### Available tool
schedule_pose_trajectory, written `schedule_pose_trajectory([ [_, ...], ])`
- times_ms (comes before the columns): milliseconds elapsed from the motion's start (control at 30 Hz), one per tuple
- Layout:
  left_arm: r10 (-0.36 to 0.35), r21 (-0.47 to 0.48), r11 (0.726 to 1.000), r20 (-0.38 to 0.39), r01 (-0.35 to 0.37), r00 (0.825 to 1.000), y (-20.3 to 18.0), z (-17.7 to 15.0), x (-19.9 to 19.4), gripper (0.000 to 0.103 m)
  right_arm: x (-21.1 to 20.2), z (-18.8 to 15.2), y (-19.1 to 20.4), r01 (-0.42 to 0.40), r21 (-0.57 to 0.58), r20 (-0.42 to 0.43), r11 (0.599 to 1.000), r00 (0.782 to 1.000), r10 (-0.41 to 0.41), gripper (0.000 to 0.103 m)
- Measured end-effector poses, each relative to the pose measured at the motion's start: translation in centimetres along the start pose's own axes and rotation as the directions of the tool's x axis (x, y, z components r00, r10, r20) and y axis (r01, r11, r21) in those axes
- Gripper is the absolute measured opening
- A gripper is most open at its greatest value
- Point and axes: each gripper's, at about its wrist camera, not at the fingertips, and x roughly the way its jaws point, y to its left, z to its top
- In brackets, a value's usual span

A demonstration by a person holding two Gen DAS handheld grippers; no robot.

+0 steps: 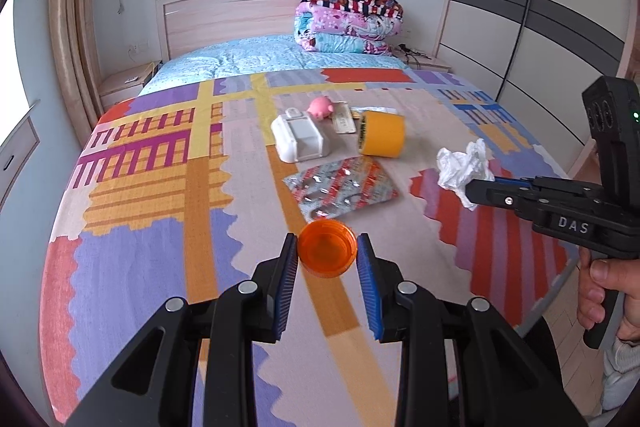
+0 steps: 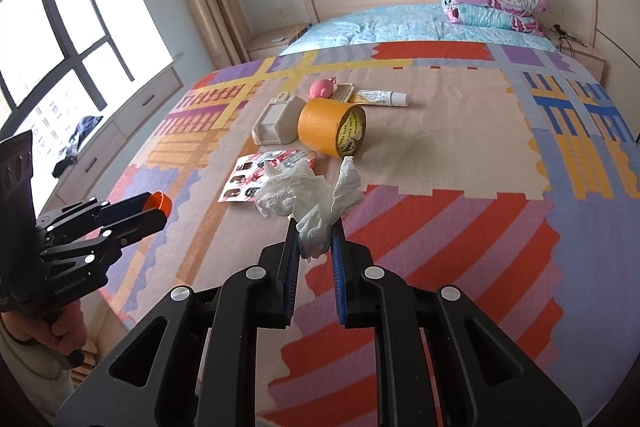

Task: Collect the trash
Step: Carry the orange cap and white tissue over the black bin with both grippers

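Observation:
An orange plastic cap (image 1: 327,247) sits clamped between the blue pads of my left gripper (image 1: 327,251), held above the patterned bedspread; the cap (image 2: 159,203) also shows at the left gripper's (image 2: 158,209) tip in the right wrist view. My right gripper (image 2: 315,233) is shut on a crumpled white tissue (image 2: 308,199), which bulges out ahead of the fingers. From the left wrist view the tissue (image 1: 464,167) hangs from the right gripper (image 1: 474,193) at the right. A used pill blister sheet (image 1: 340,189) lies flat on the bed just beyond both grippers.
On the bedspread (image 1: 160,227) lie a roll of yellow tape (image 2: 332,127), a white plastic box (image 1: 300,139), a pink toy (image 1: 320,107) and a tube (image 2: 380,98). Folded quilts (image 1: 348,19) are stacked by the headboard. A wardrobe (image 1: 540,27) stands right, a window (image 2: 48,39) left.

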Motion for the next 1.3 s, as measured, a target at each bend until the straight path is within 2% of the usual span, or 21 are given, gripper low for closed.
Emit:
schedule_pose_trajectory([
  [433, -0.069, 0.011, 0.998, 0.011, 0.069, 0.998, -4.2, -3.4, -3.7, 0.029, -4.4, -3.7, 2.3, -0.018, -0.065, 0.018, 0.998, 1.0, 0.019, 0.015],
  [767, -0.124, 0.046, 0.991, -0.031, 0.125, 0.992, -6.8, -6.5, -4.8, 0.029, -6.6, -8.2, 3.5, -0.044, -0.111, -0.018, 0.993, 0.999, 0.042, 0.016],
  [1000, -0.174, 0.045, 0.983, -0.096, 0.179, 0.98, -7.4, -9.7, -4.3, 0.029, -7.0, -11.0, 3.4, -0.059, -0.115, -0.063, 0.992, 0.997, 0.052, 0.016],
  [1300, -0.204, 0.039, 0.975, -0.213, 0.217, 0.955, -7.4, -14.2, -2.3, 0.029, -5.1, -15.9, 2.2, -0.089, -0.053, -0.181, 0.995, 0.98, 0.078, 0.016],
])
